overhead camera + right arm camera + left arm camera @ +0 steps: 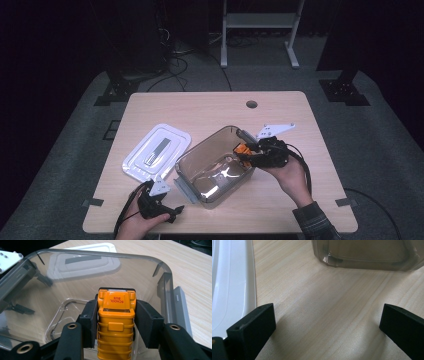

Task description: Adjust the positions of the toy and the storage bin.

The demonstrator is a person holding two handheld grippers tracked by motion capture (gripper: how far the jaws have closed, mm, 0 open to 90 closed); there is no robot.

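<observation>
Up close, right claw [116, 322] clamps "SCHOOL BUS" toy [116, 327].

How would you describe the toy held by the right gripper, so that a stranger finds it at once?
On the wooden table stands a clear plastic box, its white lid lying beside it. Over the box's rim, the right gripper clamps an orange toy bus, marked SCHOOL BUS in red.
</observation>
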